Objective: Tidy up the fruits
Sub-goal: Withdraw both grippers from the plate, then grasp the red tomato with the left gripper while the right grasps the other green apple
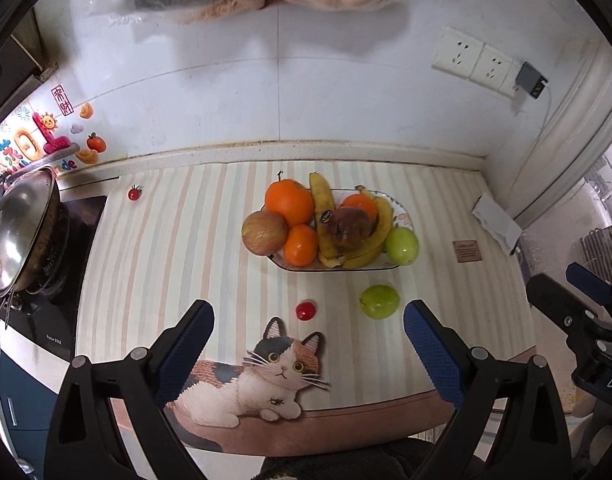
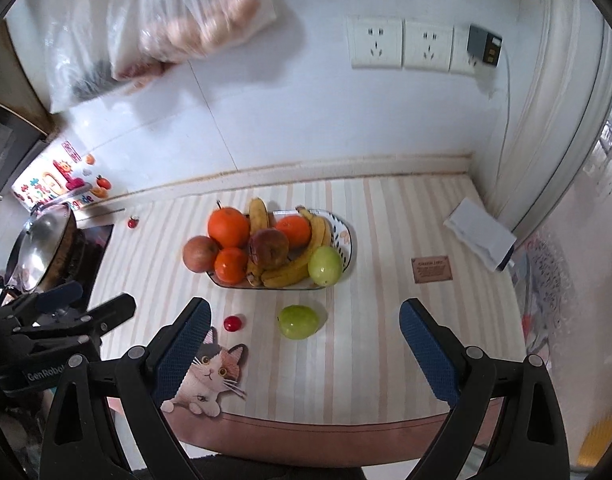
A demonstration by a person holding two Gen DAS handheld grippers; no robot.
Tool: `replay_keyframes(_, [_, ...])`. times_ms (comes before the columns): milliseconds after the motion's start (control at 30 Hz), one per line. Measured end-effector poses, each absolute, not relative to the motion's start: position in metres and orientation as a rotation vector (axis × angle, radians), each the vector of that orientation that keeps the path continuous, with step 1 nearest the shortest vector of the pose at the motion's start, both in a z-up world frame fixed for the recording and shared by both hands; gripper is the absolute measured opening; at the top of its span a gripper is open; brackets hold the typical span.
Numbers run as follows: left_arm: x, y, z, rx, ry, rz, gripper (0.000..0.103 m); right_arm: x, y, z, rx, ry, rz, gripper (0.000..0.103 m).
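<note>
The plate (image 1: 403, 216) sits near the back of the table (image 1: 178, 248) and is already piled high with fruit, so most of the tidying looks done. Two big oranges, a small orange (image 1: 301, 245), a brown apple (image 1: 264, 232), some bananas (image 1: 365, 246) and a dark, wrinkly fruit (image 1: 349, 227) all lean on each other there. One green apple (image 1: 402, 245) rests at the right edge of the plate, touching the bananas, likely because the middle is full. Three fruits are not on the plate yet. Another green one (image 2: 298, 321) lies on the table just in front of the plate. A little red tomato (image 1: 306, 311) lies to its left, near the cat picture (image 1: 262, 376). A second tomato (image 1: 134, 193) sits far off by the back wall, close to the stove. The left gripper (image 1: 307, 332) hangs over the front edge of the table with its jaws wide and nothing in them, and the red tomato lies between them farther ahead. The right gripper (image 2: 304, 330) is also wide and empty, and the loose green fruit lies right between its jaws, so it is probably the next thing to be picked up. It is round and smooth, so it could roll if nudged.
</note>
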State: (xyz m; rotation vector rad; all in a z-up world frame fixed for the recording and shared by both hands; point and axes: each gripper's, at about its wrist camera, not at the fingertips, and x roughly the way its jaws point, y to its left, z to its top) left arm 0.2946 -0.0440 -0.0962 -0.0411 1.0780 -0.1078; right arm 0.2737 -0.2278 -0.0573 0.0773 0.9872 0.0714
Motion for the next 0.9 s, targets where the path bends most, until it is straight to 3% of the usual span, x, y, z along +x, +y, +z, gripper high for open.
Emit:
replay_keyframes(233, [0.28,-0.046,-0.079,-0.038,1.027,-0.095,0.097,0.262,-0.229,-0.039,0.078,0.952,0.078,0.098])
replay_keyframes(567, [0.277,-0.044,-0.078,-0.044,1.019,-0.075,0.097,0.27,-0.234,-0.056,0.115,0.998,0.095,0.098])
replay_keyframes(900, [0.314,-0.021,-0.161,-0.023,1.167,0.038,0.097,0.322,-0.236,-0.174,0.218,1.218,0.153,0.098])
